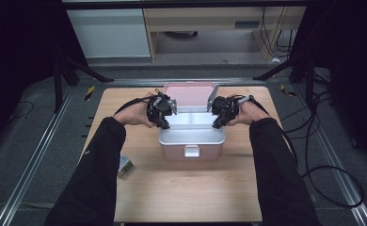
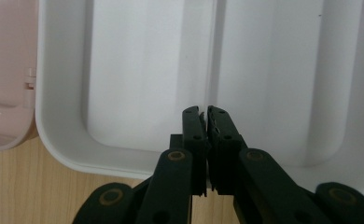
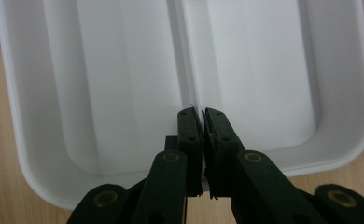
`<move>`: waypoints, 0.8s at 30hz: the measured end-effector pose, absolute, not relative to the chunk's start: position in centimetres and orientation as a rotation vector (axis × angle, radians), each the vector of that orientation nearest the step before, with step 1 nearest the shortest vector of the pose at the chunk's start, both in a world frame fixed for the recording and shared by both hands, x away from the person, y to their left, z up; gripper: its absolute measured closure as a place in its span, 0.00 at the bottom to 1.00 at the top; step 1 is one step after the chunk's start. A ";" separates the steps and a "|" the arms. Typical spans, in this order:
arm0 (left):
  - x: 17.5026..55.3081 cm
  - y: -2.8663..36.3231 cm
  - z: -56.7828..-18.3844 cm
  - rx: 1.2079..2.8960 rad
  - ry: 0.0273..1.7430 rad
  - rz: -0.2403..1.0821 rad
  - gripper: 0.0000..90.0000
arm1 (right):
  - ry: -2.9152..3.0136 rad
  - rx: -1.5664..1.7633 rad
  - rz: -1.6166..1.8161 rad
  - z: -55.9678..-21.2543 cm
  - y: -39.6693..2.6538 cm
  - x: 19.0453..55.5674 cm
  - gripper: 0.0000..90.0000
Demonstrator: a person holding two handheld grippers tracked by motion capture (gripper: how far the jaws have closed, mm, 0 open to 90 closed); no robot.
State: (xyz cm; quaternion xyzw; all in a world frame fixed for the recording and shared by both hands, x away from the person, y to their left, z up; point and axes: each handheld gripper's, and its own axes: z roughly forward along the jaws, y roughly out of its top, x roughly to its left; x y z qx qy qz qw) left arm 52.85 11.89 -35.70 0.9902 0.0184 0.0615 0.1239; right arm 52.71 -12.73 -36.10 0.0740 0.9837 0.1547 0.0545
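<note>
A light wooden table (image 1: 191, 188) carries the whole scene, with the person's two black-sleeved forearms coming in from the near edge. At its middle stands a pink box (image 1: 192, 149) with its lid (image 1: 191, 95) thrown back and standing upright behind it. Inside sits a white tray (image 1: 191, 134) split into two compartments by a central divider (image 2: 213, 56); in the gripper views both compartments look bare.

The left gripper (image 1: 165, 123) is at the tray's left side, its tip over the rim, and the right gripper (image 1: 218, 123) mirrors it at the tray's right side. In the left gripper view, that gripper (image 2: 203, 116) has its jaws pressed together just in front of the divider; whether the divider's edge is pinched between them cannot be told. In the right gripper view, that gripper (image 3: 199, 116) likewise has its jaws drawn together right at the divider, with the same doubt about a pinch.

A small yellow-green packet (image 1: 124, 165) lies on the table near the left sleeve, well apart from the box.
</note>
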 end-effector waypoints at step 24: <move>43.4 12.6 -27.6 2.889 -0.014 0.266 0.99 | 2.913 0.081 0.576 -28.2 -12.8 44.0 0.98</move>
